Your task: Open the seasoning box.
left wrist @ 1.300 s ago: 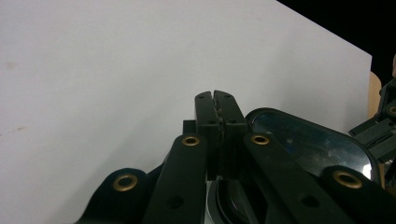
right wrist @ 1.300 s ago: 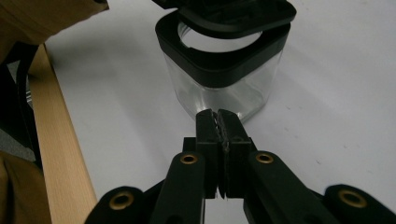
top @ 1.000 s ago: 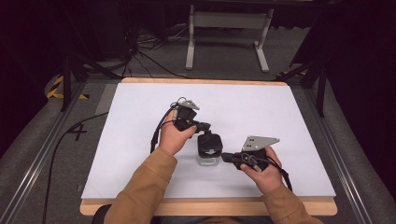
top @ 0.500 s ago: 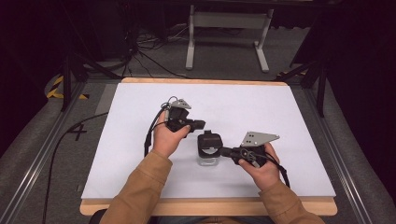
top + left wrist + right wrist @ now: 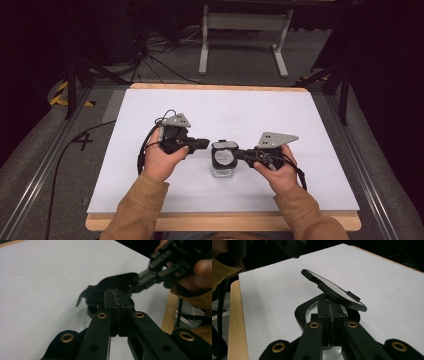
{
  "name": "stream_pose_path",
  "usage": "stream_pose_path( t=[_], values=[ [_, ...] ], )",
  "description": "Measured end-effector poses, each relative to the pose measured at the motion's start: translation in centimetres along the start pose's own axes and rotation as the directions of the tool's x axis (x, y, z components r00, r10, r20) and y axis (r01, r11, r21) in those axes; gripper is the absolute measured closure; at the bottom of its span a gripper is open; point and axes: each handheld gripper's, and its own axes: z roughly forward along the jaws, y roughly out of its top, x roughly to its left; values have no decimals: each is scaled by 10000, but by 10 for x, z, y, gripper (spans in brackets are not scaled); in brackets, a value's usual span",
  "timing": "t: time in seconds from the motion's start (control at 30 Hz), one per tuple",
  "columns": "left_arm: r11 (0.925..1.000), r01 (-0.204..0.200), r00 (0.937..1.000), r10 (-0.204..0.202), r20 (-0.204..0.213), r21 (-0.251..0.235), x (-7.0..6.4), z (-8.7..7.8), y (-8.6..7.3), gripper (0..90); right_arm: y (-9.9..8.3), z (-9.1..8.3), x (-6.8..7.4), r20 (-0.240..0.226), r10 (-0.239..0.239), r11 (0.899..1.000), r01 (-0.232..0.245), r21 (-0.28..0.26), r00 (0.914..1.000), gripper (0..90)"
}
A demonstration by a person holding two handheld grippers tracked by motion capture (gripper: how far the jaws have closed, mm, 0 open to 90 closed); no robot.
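Note:
A small clear jar [image 5: 222, 171] with a black square collar stands on the white table top [image 5: 300, 120]. Its black flip lid [image 5: 332, 288] is hinged up and tilted. My right gripper [image 5: 241, 154] comes in from the right and is shut on the jar's black collar [image 5: 299, 312]; in the right gripper view the jaws meet at the rim [image 5: 330, 308]. My left gripper [image 5: 205, 144] lies just left of the jar, shut with nothing between its jaws. In the left gripper view its closed tips [image 5: 117, 296] point at the raised lid [image 5: 112, 283], with the right gripper [image 5: 170, 262] beyond.
The wooden table edge [image 5: 220, 221] runs along the front. A metal stand [image 5: 245, 30] and cables [image 5: 150, 55] are on the floor behind the table. A black cable [image 5: 145, 150] trails from the left gripper.
My left gripper has drawn back to the left, away from the top of the jar. The right gripper has kept its hold on the collar and barely moved.

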Motion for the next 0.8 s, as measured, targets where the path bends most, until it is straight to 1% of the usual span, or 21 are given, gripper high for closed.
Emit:
stream_pose_path(
  t=[0.07,0.1,0.13,0.17,0.23,0.3,0.33,0.37,0.4,0.43,0.47,0.5,0.53,0.57,0.6,0.63,0.7,0.73,0.77,0.8],
  values=[
    [9988,-104,9999,99,103,473,-3,2,-2,897,2,1,-1,-51,-81,10000,80,-19,10000,900],
    [9968,-224,9997,214,138,767,-5,3,-3,897,3,2,-2,-78,-69,10000,69,-20,9999,900],
    [9948,-364,9992,349,169,952,-5,4,-4,897,3,3,-2,-98,-87,10000,87,-26,9999,900],
    [9936,-391,9991,370,216,1062,-6,6,-5,897,4,3,-3,-109,-63,10000,63,-15,9999,900],
    [9893,-433,9987,392,315,1394,-7,11,-7,896,4,4,-4,-119,-118,9999,118,-35,9999,900],
    [9846,-508,9979,435,472,1674,-6,18,-9,896,5,5,-5,-129,-76,10000,76,-37,9999,899],
    [9830,-507,9979,426,491,1765,-6,21,-10,896,5,5,-5,-136,-61,10000,61,-35,9999,900],
    [9805,-589,9975,504,498,1874,-6,25,-11,896,5,5,-5,-142,-66,10000,66,-34,9999,900],
    [9800,-639,9972,552,512,1884,-7,27,-11,895,5,5,-6,-148,-80,10000,79,-47,9999,900],
    [9810,-680,9969,595,519,1816,-7,30,-11,896,5,5,-6,-147,-80,10000,79,-60,9999,900],
    [9810,-792,9960,707,541,1768,-7,33,-12,896,6,5,-6,-140,-62,10000,61,-77,9999,899],
    [9823,-911,9956,859,385,1637,-8,35,-12,896,6,6,-6,-145,-22,10000,21,-86,9999,900],
    [9814,-1057,9943,1022,297,1601,-8,38,-12,897,6,6,-7,-138,-14,9999,12,-100,9999,900],
    [9810,-1088,9940,1063,243,1609,-9,41,-12,897,6,6,-7,-145,11,9999,-13,-114,9999,900],
    [9811,-1089,9941,1071,195,1603,-8,43,-12,898,6,7,-8,-140,33,9999,-35,-142,9999,900],
    [9820,-1001,9950,978,222,1602,-8,45,-13,898,7,7,-8,-132,75,9998,-77,-162,9999,900],
    [9824,-997,9950,983,168,1579,-8,47,-14,898,7,8,-9,-102,61,9997,-63,-215,9999,900],
    [9844,-810,9967,800,128,1559,-9,50,-17,898,9,8,-10,-51,33,9995,-35,-309,10000,899],
    [9840,-827,9966,821,102,1580,-8,52,-18,898,10,8,-10,-36,26,9994,-27,-354,10000,900],
    [9843,-756,9971,743,142,1593,-7,52,-19,898,11,9,-11,-29,40,9991,-41,-423,10000,900]
  ],
)
